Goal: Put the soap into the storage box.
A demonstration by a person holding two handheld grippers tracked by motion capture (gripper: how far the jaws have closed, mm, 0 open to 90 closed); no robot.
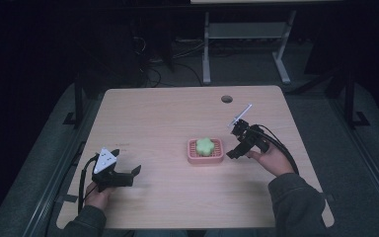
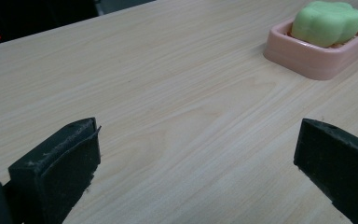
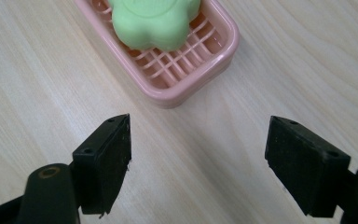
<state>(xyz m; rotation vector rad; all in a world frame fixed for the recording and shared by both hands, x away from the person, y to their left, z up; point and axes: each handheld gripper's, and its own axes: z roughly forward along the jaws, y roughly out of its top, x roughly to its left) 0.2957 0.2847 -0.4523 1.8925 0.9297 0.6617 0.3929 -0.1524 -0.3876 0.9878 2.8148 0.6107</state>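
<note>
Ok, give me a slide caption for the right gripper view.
Open right gripper aimed at a green soap in a pink dish.

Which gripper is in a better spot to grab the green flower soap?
Probably the right gripper. It hangs open just beside the pink tray holding the green soap, pointing down at it. The left gripper is open too, but sits much farther away across the table.

The high view looks forward and down over the whole table (image 1: 153, 118) from well above the pink soap dish (image 1: 206, 151). The left gripper view sits low, facing the dish from afar; the right gripper view looks steeply down, just beside it.
</note>
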